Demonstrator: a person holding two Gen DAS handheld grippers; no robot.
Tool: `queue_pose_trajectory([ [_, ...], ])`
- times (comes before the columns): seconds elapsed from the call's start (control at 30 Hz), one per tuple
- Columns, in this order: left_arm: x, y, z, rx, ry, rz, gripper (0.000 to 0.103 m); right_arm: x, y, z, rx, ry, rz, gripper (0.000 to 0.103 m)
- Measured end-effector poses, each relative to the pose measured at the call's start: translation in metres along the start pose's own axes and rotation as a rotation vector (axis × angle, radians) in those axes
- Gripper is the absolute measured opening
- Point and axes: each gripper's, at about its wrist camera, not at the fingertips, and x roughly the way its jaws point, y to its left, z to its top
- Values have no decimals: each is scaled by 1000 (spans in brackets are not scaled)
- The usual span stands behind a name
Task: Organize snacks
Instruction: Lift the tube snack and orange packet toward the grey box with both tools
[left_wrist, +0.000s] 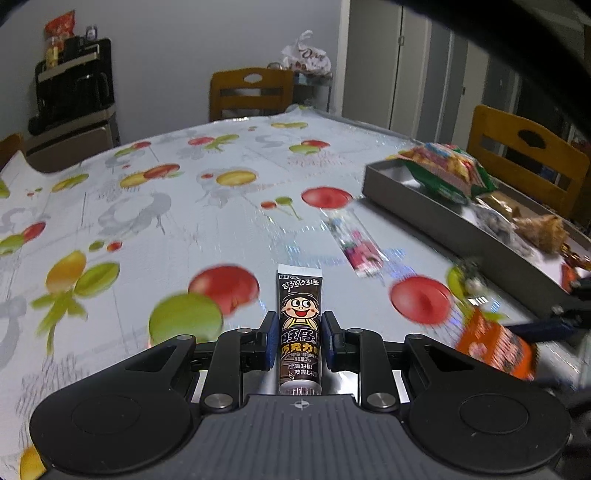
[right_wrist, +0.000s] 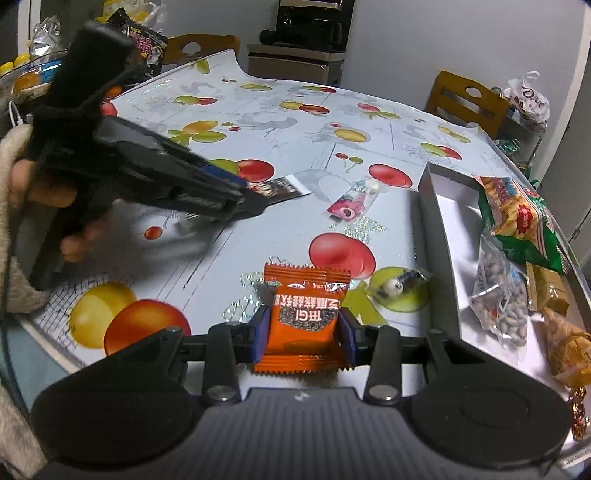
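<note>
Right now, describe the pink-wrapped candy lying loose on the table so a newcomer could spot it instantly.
Start at the grey tray on the fruit-print tablecloth. Just outside the tray's near-left wall lies the clear-and-pink candy packet, flat on the cloth between two printed red fruits. Unlike the orange packet in the right gripper, nothing holds it, and it alone is pink.
</note>
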Motion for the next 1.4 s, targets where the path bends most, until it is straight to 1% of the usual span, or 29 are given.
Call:
queue_pose_trajectory([
  [0.07, -9, -4, -6, 5, 12, -9, 26, -2, -1, -4, 9, -8, 8, 39],
  [0.17, -16, -9, -10, 14, 28, -3, 27, -3, -1, -6, 7, -23, 8, 39],
  [0.2, -17, -10, -11, 18, 34, 5, 29, -3, -1, -6, 7, -29, 8, 41],
  [0.23, -16, -11, -12, 21, 39, 12, 35, -2, -1, -6, 7, -32, 9, 41],
  [0.37, -18, -14, -15, 27, 30, 32, 36, 0, -1, -6, 10, -44, 11, 43],
  [0.43, -18, -15, -15, 29, 26, 36, 38, 1, -1, -6, 11, -47, 12, 45],
  [0.5, -18, -16, -16, 30, 21, 39, 39, 2, 0, -7, 11, -53, 10, 50],
  [0.57, -18, -17, -17, 34, 18, 42, 39, 3, 0, -7, 10, -60, 11, 51],
  [0.67, -18, -18, -17, 37, 16, 38, 36, 6, 0, -7, 18, -69, 21, 51],
  [0.7, -19, -18, -17, 37, 15, 28, 29, 6, 0, -7, 20, -71, 25, 51],
  [0.73, -19, -19, -17, 41, 14, 29, 26, 7, 1, -7, 20, -72, 26, 49],
  [0.77, -19, -20, -17, 43, 14, 30, 26, 6, 1, -7, 23, -73, 29, 39],
  [0.8, -20, -20, -17, 42, 14, 32, 26, 6, 1, -7, 28, -74, 34, 38],
  [0.93, -21, -20, -16, 34, 12, 32, 25, 3, 0, -7, 35, -82, 25, 37],
  [1.07, -28, -22, -12, 42, -18, 41, 25, -7, -3, -5, 42, -118, 21, 37],
  [1.23, -40, -27, 3, 57, -66, 45, 25, -22, -13, 1, 61, -168, 10, 37],
  [1.4, -46, -39, 28, 69, -113, 36, 25, -39, -28, 2, 90, -213, -16, 37],
])
